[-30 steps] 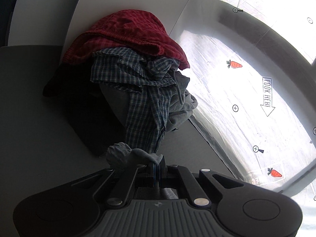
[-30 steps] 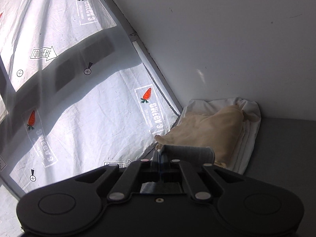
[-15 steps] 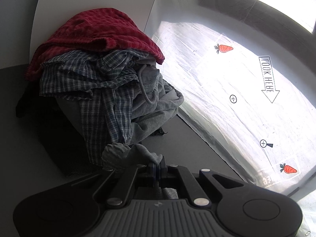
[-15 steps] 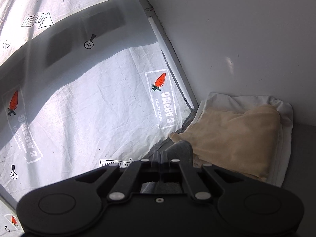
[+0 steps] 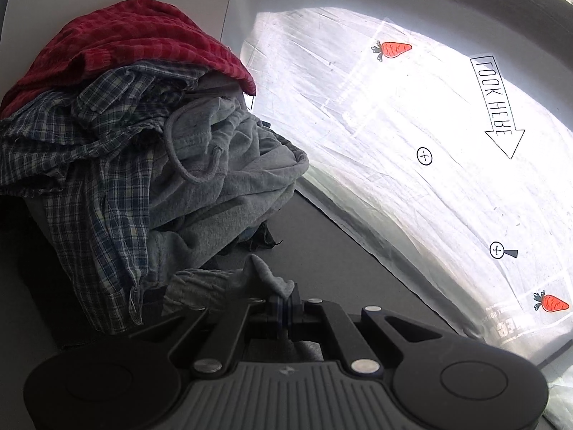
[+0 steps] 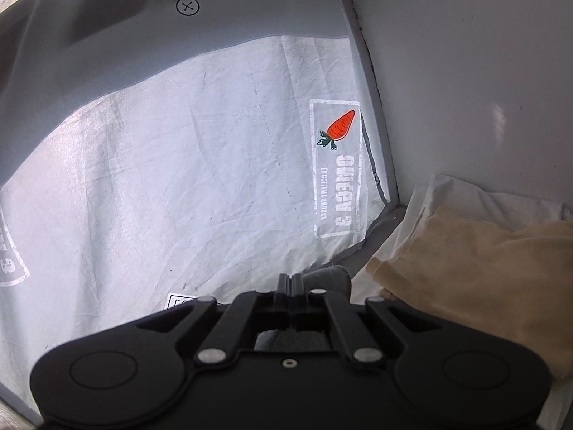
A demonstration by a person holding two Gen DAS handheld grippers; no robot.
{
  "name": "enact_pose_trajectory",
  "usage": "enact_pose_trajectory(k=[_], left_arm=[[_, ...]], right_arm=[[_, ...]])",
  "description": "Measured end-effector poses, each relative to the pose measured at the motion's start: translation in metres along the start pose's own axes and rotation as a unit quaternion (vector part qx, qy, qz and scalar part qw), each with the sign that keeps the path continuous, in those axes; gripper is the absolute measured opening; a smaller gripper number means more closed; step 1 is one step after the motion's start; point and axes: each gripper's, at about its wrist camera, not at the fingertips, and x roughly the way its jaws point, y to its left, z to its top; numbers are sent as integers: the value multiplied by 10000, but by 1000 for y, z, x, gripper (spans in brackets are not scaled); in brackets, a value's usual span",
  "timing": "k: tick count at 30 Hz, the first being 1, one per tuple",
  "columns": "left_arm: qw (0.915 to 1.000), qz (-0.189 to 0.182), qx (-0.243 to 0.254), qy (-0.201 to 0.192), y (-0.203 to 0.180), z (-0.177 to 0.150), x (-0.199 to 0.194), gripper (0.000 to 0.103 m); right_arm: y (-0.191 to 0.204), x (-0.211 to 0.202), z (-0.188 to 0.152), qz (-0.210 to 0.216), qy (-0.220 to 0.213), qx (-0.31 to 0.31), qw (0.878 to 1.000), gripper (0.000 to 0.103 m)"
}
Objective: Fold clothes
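Observation:
My left gripper (image 5: 285, 299) is shut on a bunched fold of a grey garment (image 5: 229, 283), right in front of a heap of unfolded clothes. The heap holds a red knit piece (image 5: 136, 39) on top, a blue checked shirt (image 5: 89, 157) and a grey hooded sweatshirt (image 5: 229, 175). In the right wrist view my right gripper (image 6: 290, 285) is shut on another part of the grey garment (image 6: 331, 277), which pokes out to the right of its jaws. Beside it lies a folded stack: a tan piece (image 6: 476, 268) on a white one (image 6: 465, 197).
A white sheet (image 5: 412, 150) printed with carrots, arrows and target marks covers the sunlit table area. A dark grey mat (image 5: 340, 268) lies under the clothes. A white wall (image 6: 483, 71) stands behind the folded stack.
Both grippers have travelled sideways with the grey garment. The clothes heap has grown larger and closer in the left view. The folded stack has slid to the right edge of the right view.

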Motion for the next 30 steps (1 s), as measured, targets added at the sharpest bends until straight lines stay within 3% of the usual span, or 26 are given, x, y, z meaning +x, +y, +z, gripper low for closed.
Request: enact_pose_trajectory(k=[5, 7, 8, 9, 10, 13, 16, 18, 22, 24, 26, 28, 30], left_arm=[[9995, 149, 155, 235, -18, -9, 36, 3], [9981, 314, 391, 359, -26, -12, 48, 15], [9973, 356, 506, 405, -30, -13, 52, 20], [9974, 306, 556, 343, -32, -15, 49, 31], [9974, 256, 607, 280, -34, -17, 46, 43], [9969, 139, 771, 54, -40, -22, 29, 64], [9953, 205, 941, -118, -46, -30, 8, 74], [9944, 108, 1048, -119, -51, -40, -6, 77], [9850, -524, 1625, 243, -71, -82, -37, 77], [9749, -1007, 1911, 541, -83, -115, -52, 72], [9637, -1371, 2119, 869, -94, -140, -57, 54], [9504, -1667, 2337, 1199, -106, -162, -58, 23], [9354, -1911, 2561, 1515, -118, -183, -57, 13]], right_arm=[[23, 48, -12, -38, 252, -168, 9995, 0], [32, 59, -17, -147, 320, -192, 9992, 6], [36, 62, -19, -205, 347, -176, 9990, 21], [37, 59, -22, -180, 356, -142, 9991, 41], [38, 54, -27, -89, 354, -129, 9993, 45], [41, 35, -44, 173, 473, -263, 9984, 44], [44, 11, -74, 398, 821, -605, 9940, 46], [44, -5, -95, 608, 1074, -625, 9904, 54], [55, -38, -145, 1050, 1403, -994, 9795, 50], [66, -54, -170, 1325, 1477, -1417, 9698, 22], [77, -64, -189, 1481, 1600, -1680, 9614, 12], [86, -75, -207, 1675, 1746, -1840, 9527, 11], [95, -83, -220, 1826, 1887, -1972, 9445, 11]])
